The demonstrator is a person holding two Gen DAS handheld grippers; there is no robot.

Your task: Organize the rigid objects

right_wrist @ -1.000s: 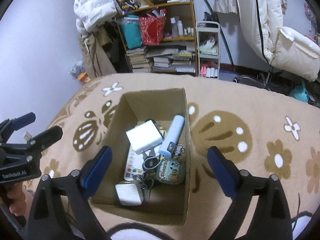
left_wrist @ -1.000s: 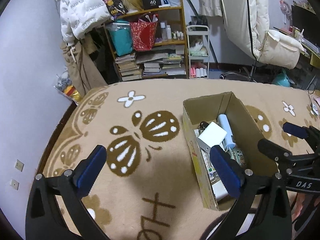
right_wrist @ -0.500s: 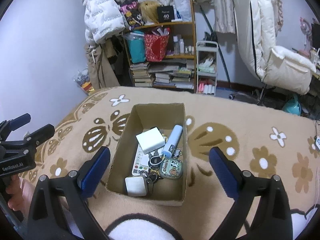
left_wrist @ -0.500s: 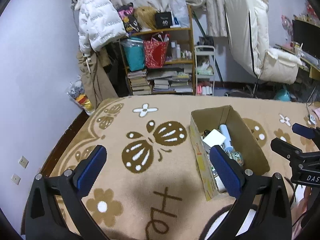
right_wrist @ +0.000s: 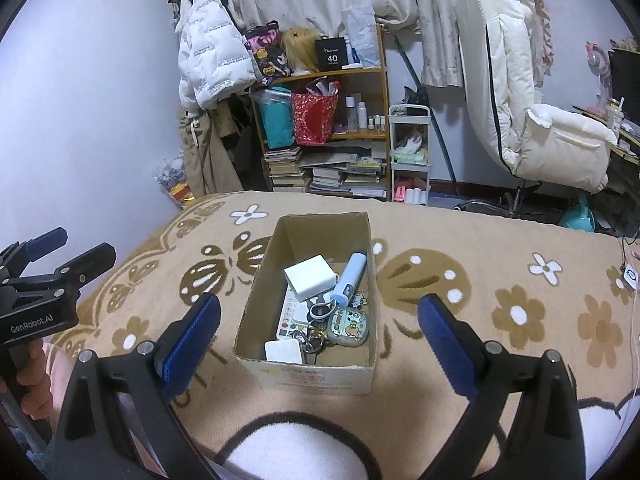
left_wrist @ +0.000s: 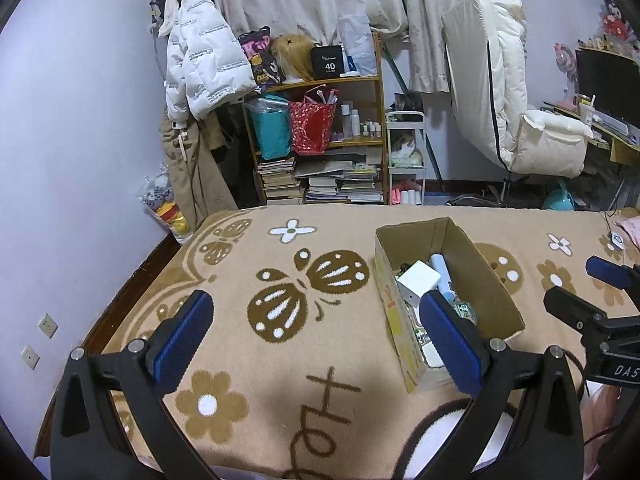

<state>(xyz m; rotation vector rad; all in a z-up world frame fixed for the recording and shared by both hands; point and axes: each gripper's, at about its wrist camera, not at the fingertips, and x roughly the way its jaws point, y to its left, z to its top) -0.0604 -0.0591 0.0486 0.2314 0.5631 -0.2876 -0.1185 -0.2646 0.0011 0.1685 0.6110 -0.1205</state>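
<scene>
Right wrist view looks straight down into an open cardboard box with plain matte brown walls, a rectangular shape and some reddish print on the near side. It sits on a fuzzy tan blanket patterned with brown butterflies and white flowers.

Inside the box it's a jumble of hard little things: a smooth white square block up top, a pale blue tube lying at a slant next to it, a rounded case with cartoon print, a white square charger at the near wall, plus a flat card with coloured dots and a tangle of metal key rings in between.

Both tools hang above the blanket holding nothing. Right gripper has its blue-padded black fingers spread wide, either side of the box. Left gripper is spread just as wide, over the butterfly pattern, with the box just off to its right. A hand grips the left tool's handle.

Behind the bed: a wooden shelf crammed with stacked books, a red bag and a teal bin, a puffy white jacket hanging, lilac walls, pale curtains and a padded cream chair.
</scene>
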